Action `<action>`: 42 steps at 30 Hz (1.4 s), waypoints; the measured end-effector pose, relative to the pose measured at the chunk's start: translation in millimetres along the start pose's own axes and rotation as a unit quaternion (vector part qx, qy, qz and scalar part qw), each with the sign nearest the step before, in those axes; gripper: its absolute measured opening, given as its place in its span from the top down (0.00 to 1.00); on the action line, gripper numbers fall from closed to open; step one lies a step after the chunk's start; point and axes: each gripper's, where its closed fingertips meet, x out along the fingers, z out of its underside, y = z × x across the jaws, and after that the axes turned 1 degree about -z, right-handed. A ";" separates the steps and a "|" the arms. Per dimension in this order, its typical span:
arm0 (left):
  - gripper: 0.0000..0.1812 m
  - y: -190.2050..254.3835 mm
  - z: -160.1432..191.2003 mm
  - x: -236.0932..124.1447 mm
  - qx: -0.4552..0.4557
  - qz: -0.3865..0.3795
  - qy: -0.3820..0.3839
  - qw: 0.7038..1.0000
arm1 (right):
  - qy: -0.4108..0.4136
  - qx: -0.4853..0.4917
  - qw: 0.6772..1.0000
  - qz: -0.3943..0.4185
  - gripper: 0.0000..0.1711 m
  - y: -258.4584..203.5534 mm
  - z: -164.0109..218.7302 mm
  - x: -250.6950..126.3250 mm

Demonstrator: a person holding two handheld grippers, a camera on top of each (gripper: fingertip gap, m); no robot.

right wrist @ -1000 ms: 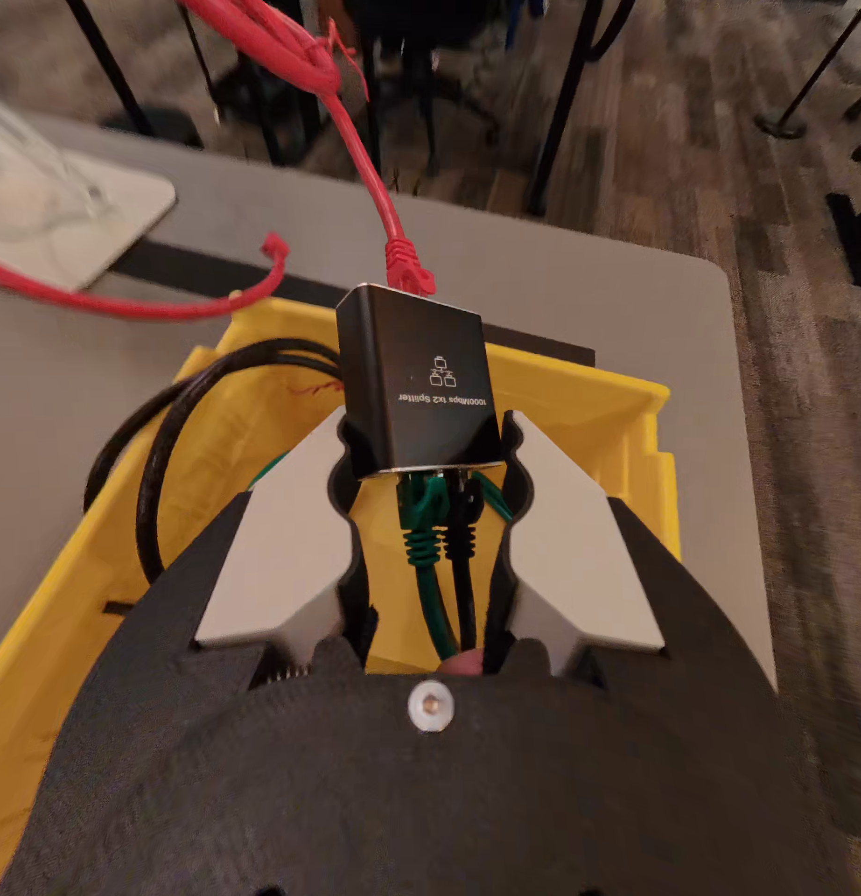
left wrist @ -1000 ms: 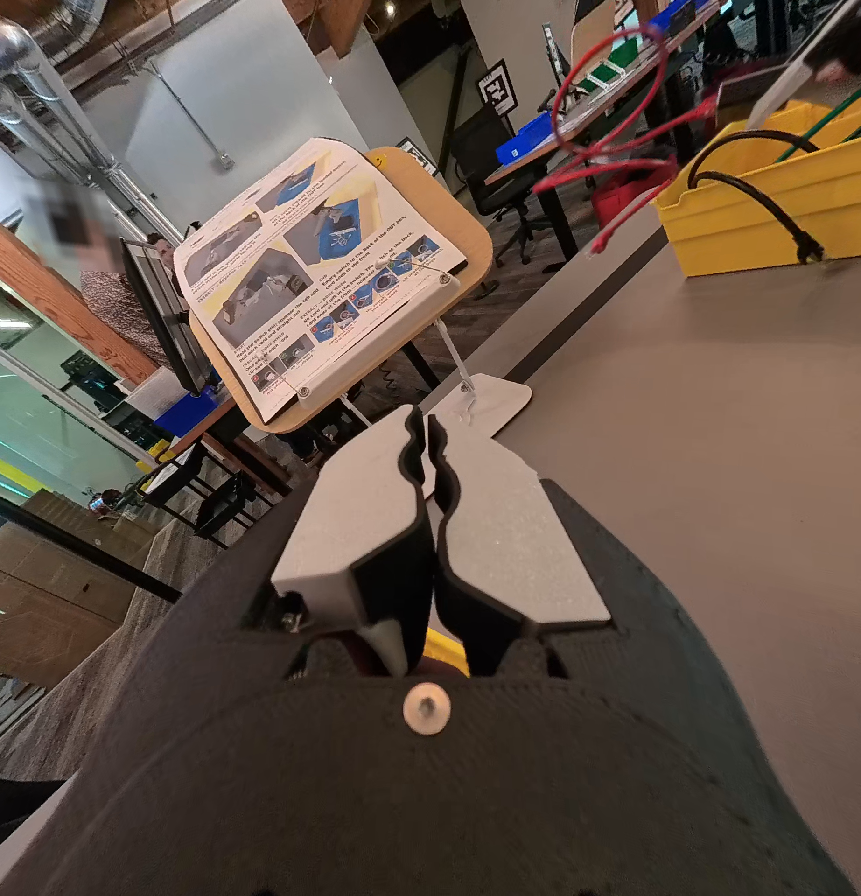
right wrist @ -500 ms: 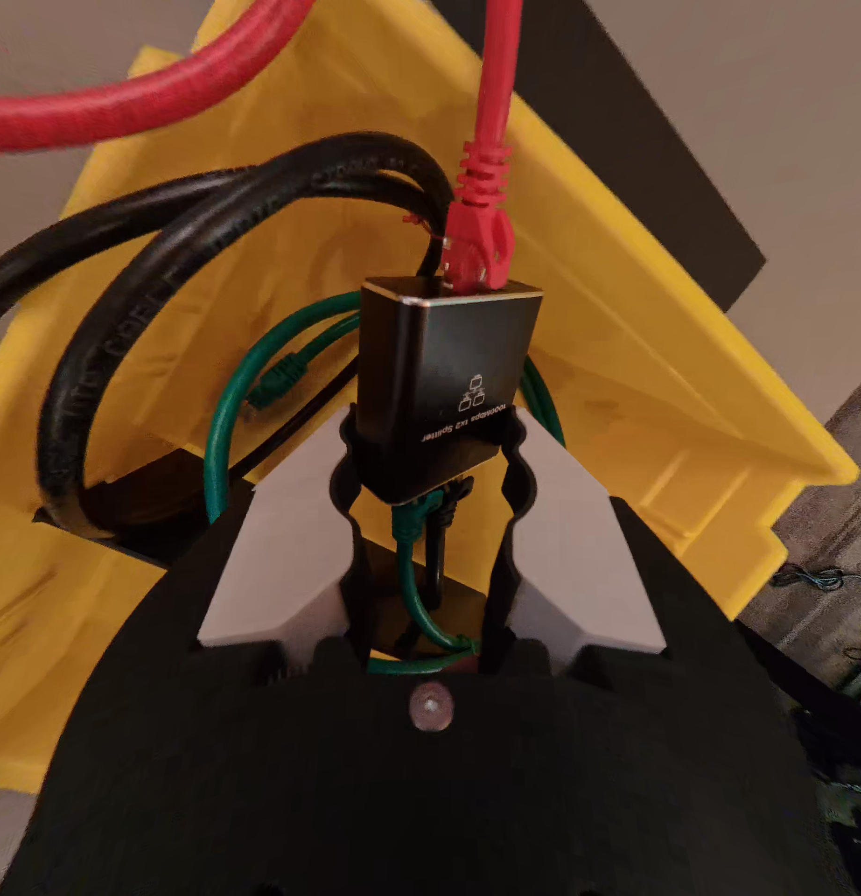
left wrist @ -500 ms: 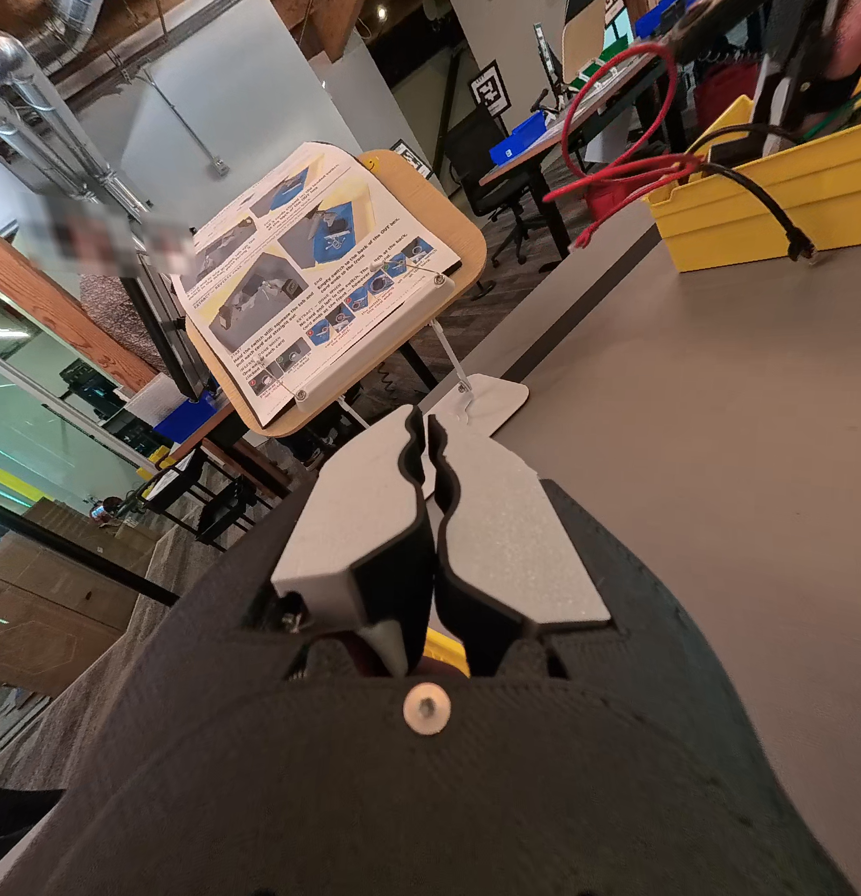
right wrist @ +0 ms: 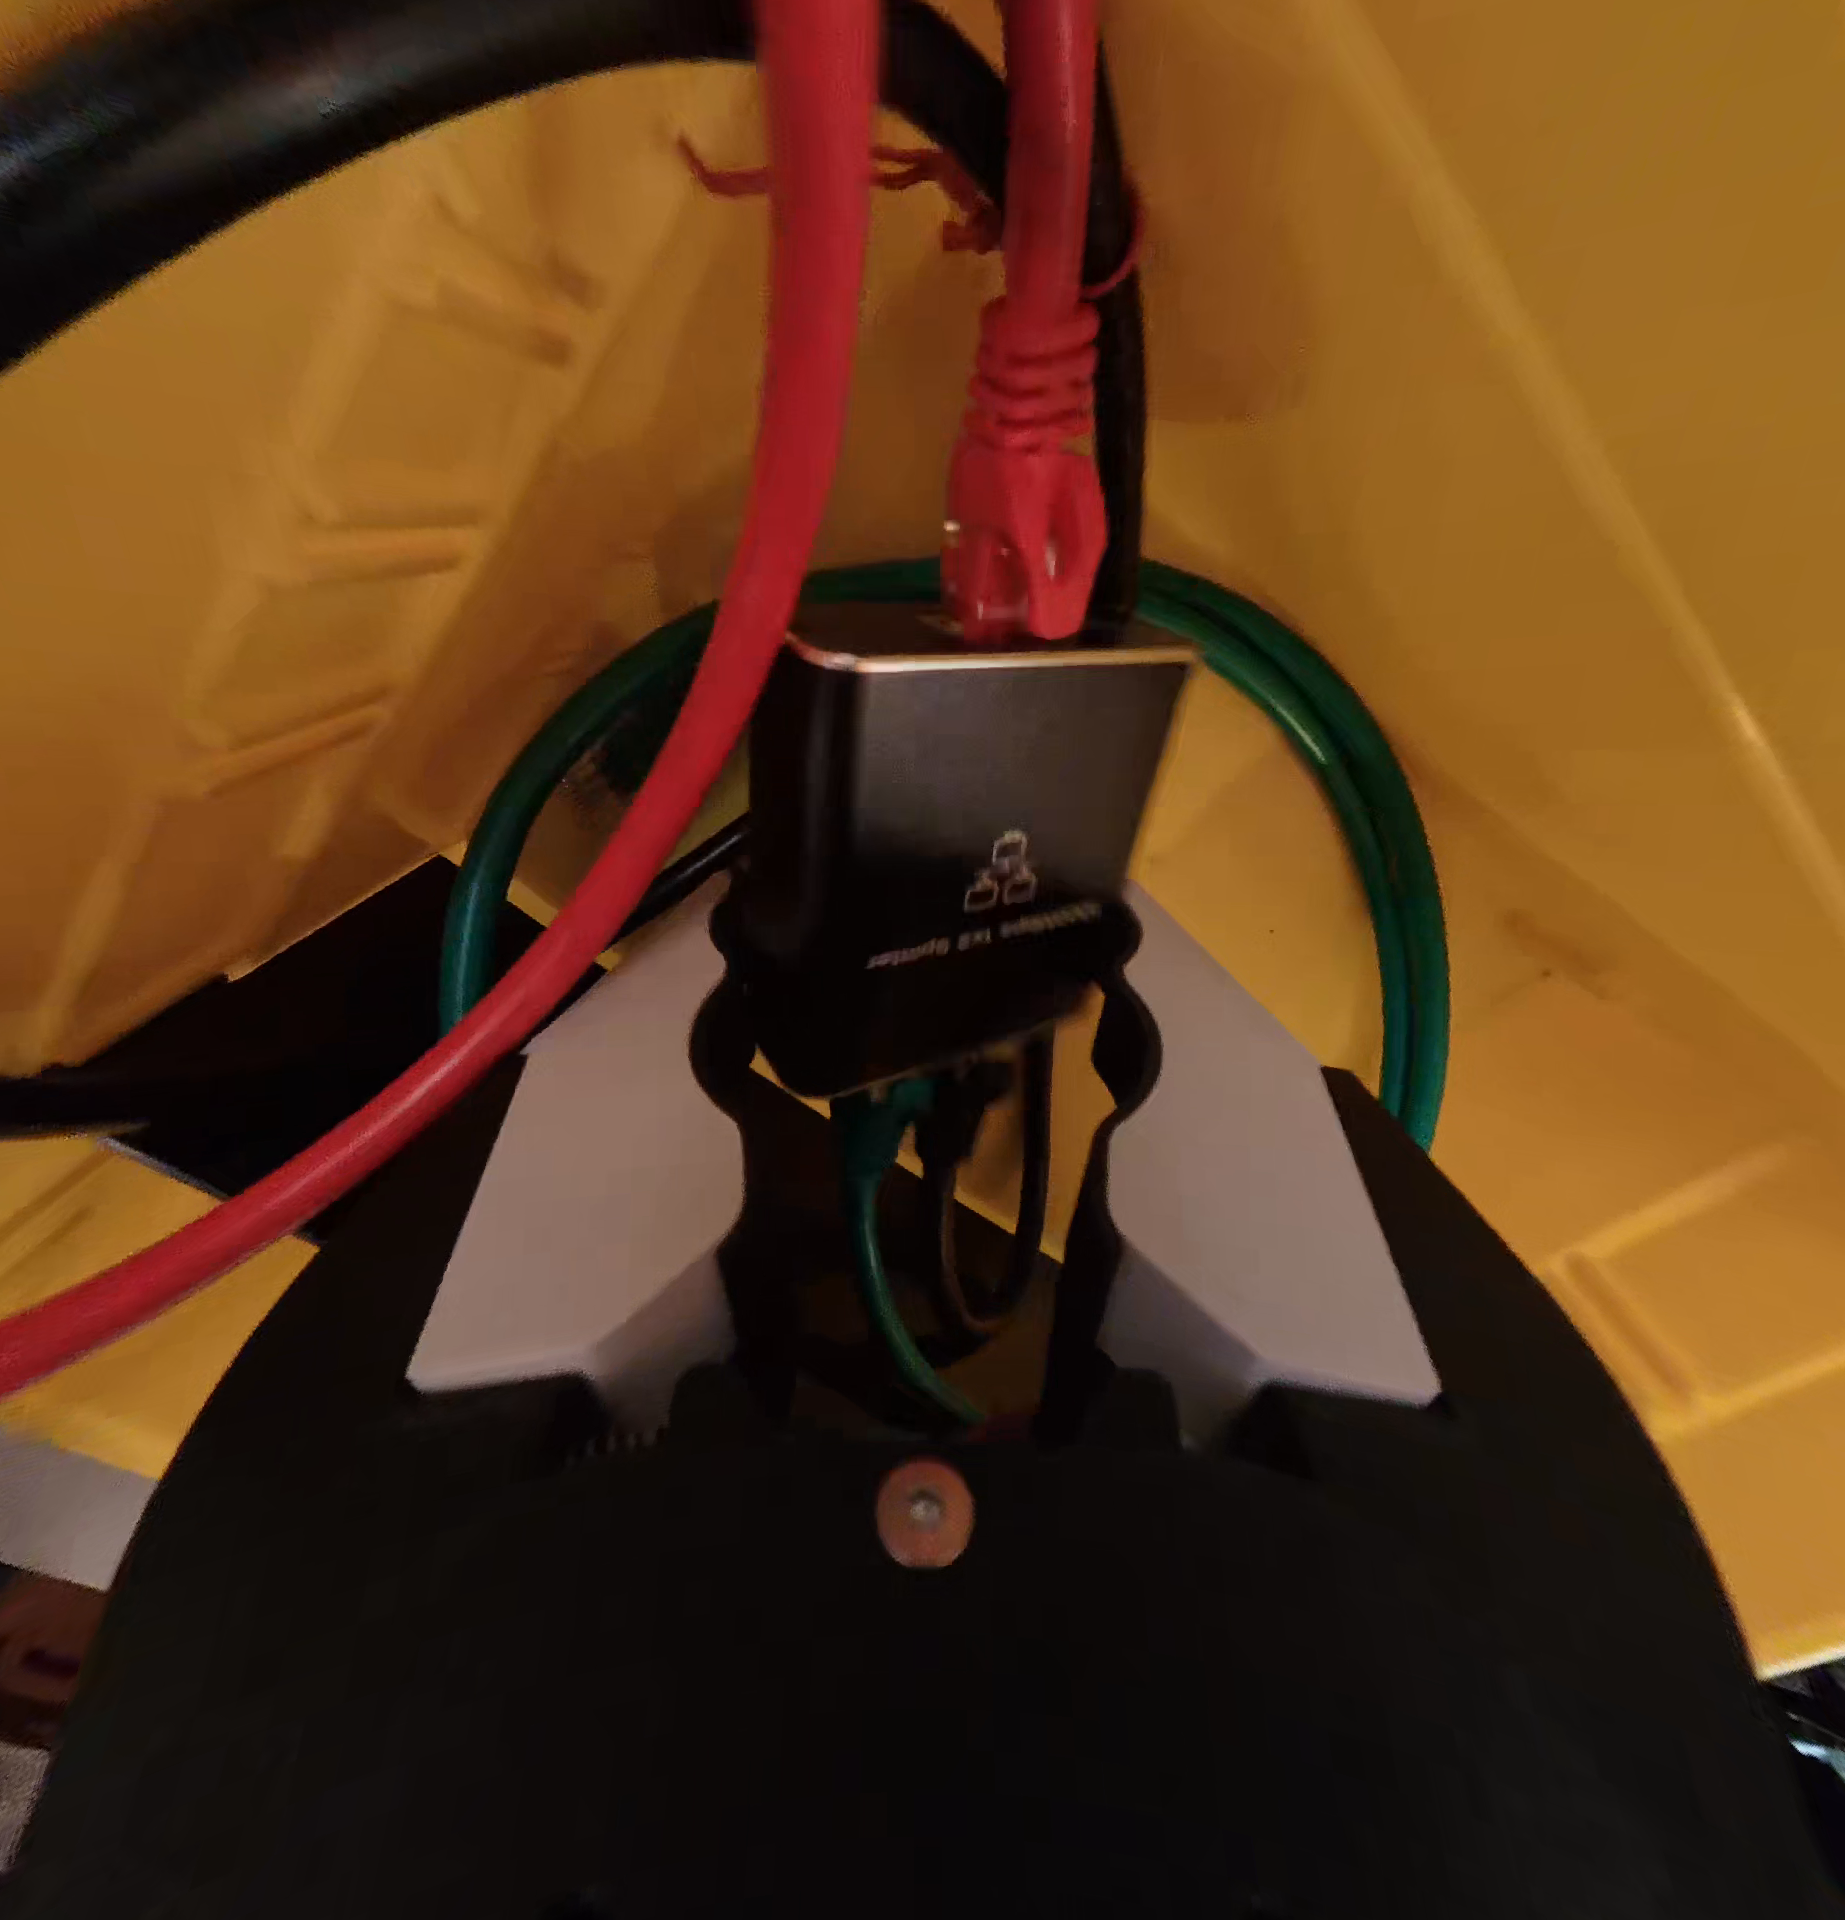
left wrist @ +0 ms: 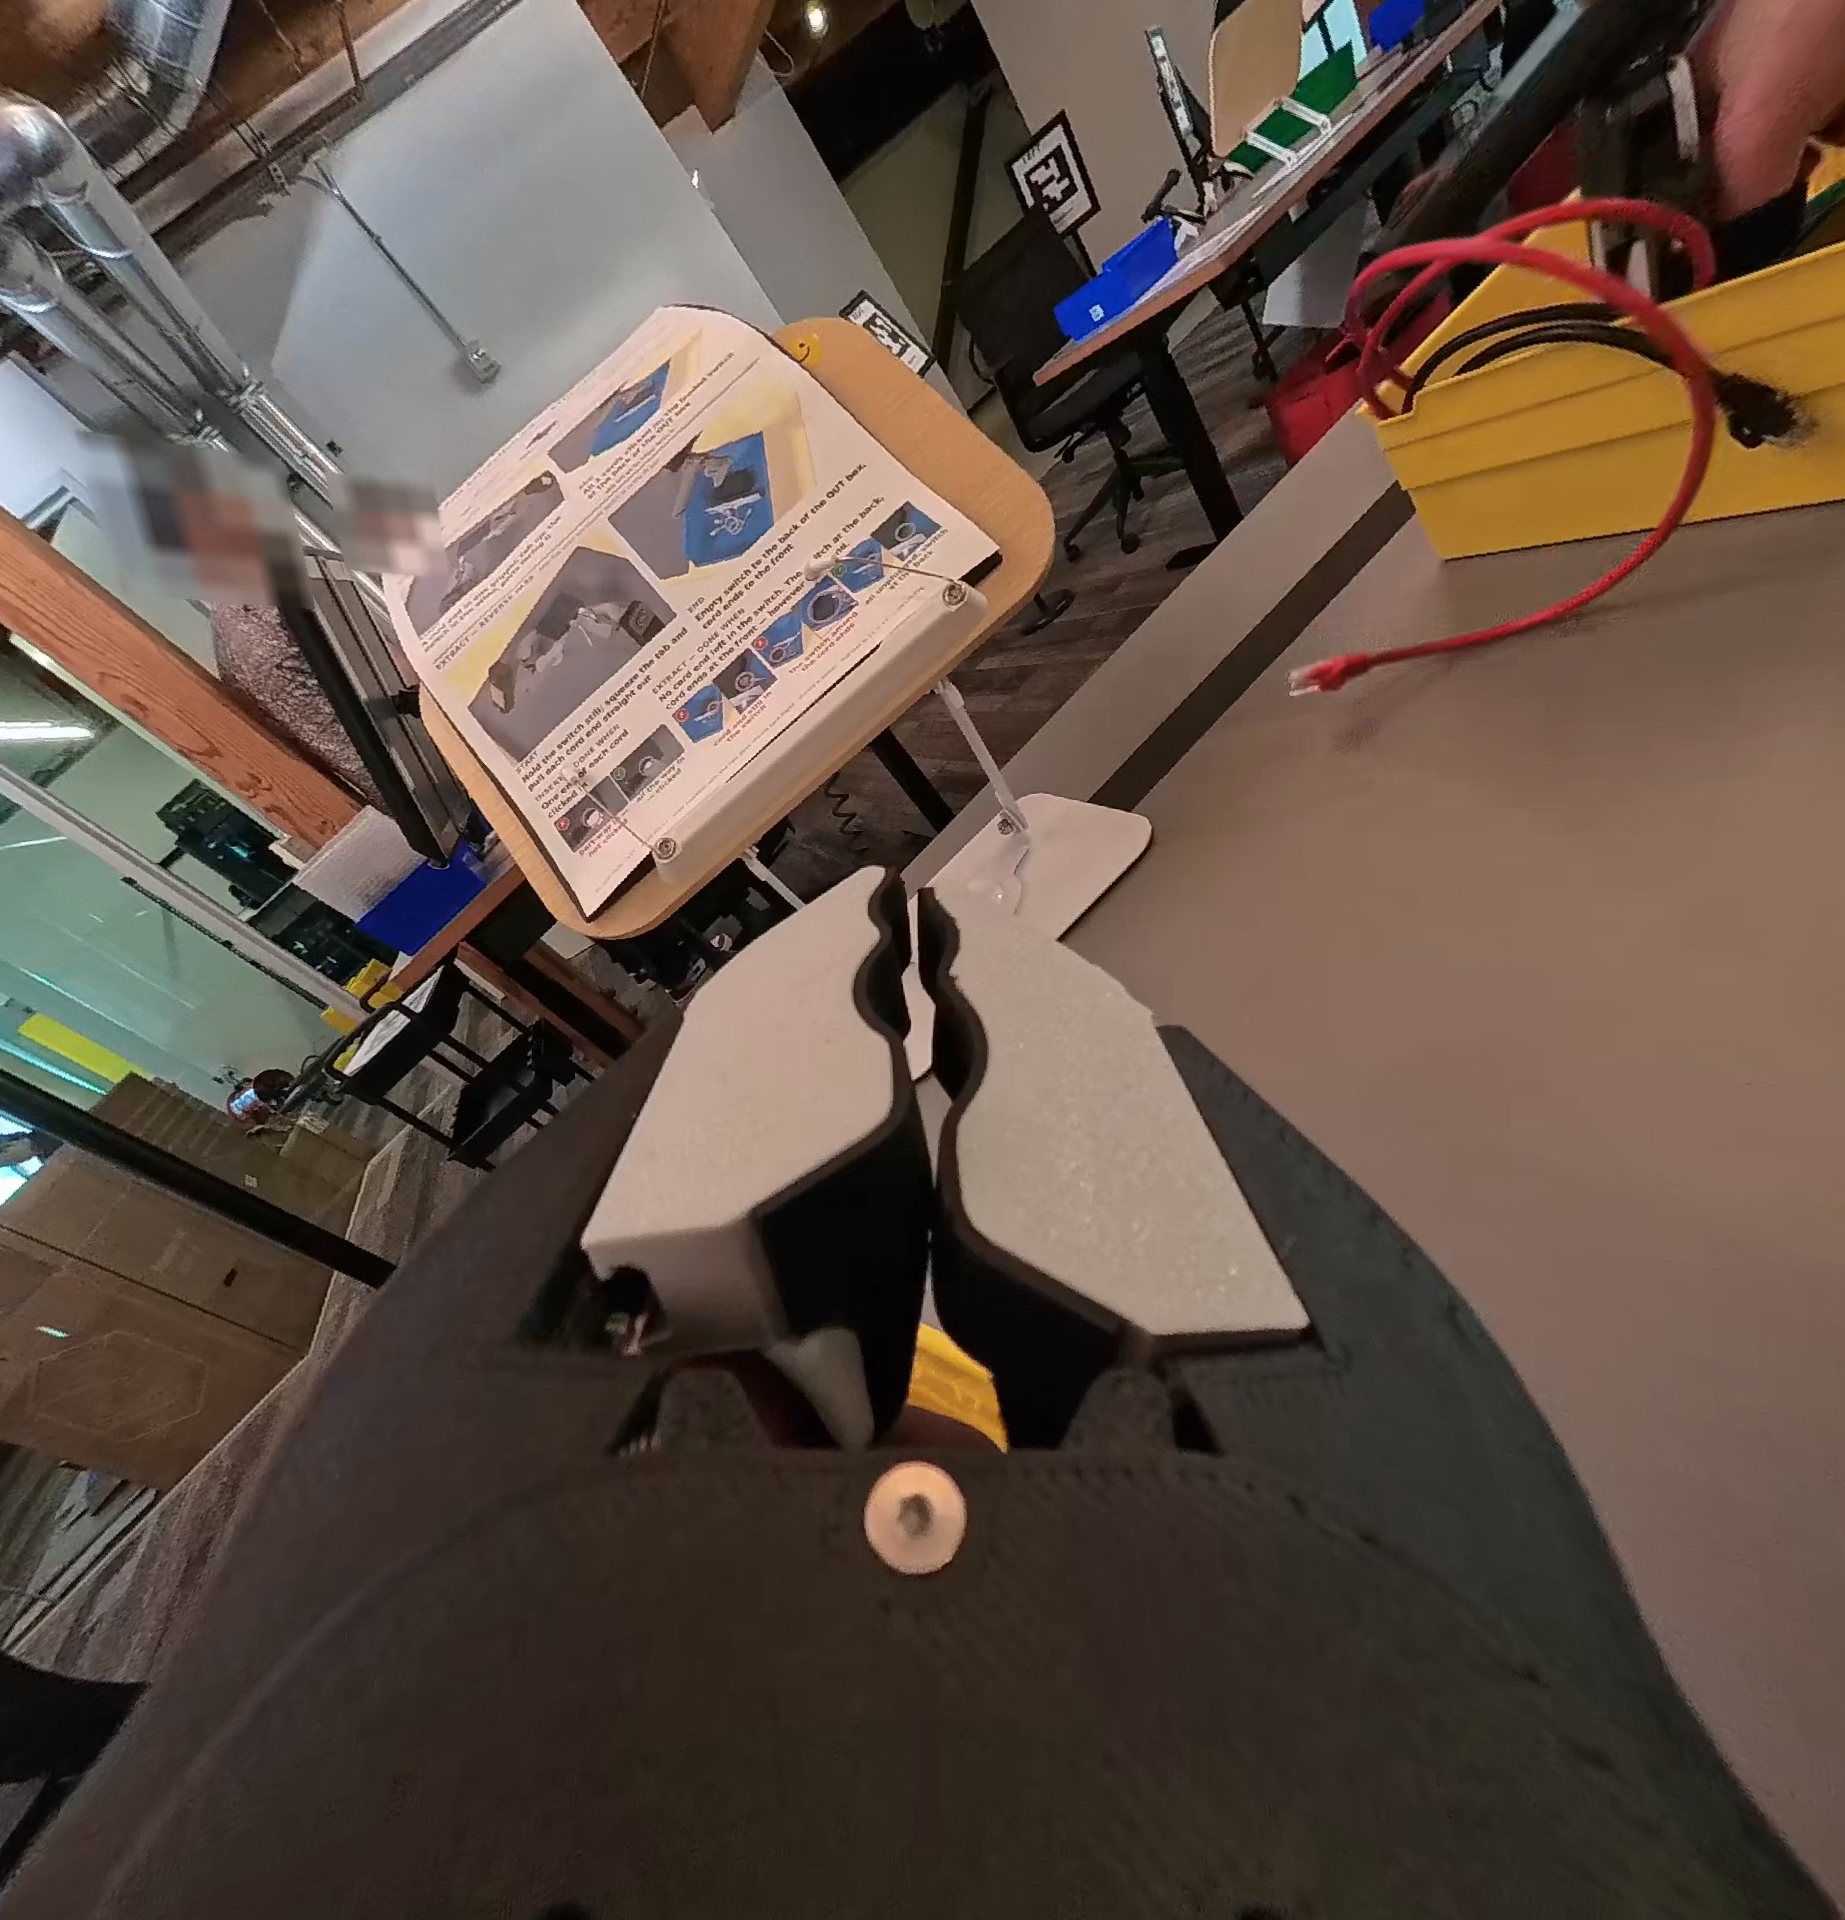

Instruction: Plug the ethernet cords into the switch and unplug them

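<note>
The right claw (right wrist: 923, 977) is clamped on a small black switch (right wrist: 959, 821), holding it down inside a yellow bin (right wrist: 274, 436). A red cord (right wrist: 1022, 488) is plugged into the switch's far end. A green cord (right wrist: 876, 1153) and what looks like a black cord (right wrist: 959, 1205) enter its near end, though that part is dim. The left claw (left wrist: 913, 914) hangs over the grey table (left wrist: 1520, 1039), fingers pressed together and empty. Beyond it stands an instruction sheet on a stand (left wrist: 689, 623), and the red cord's loose plug (left wrist: 1323, 675) lies on the table.

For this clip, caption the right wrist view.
Right gripper clamps black switch, red cord plugged in, inside yellow bin.
</note>
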 end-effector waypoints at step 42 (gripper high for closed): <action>0.97 -2.8 23.2 13.5 -0.014 0.018 -0.013 1.000 | 0.461 -0.052 0.866 0.186 0.96 24.7 -169.5 -249.2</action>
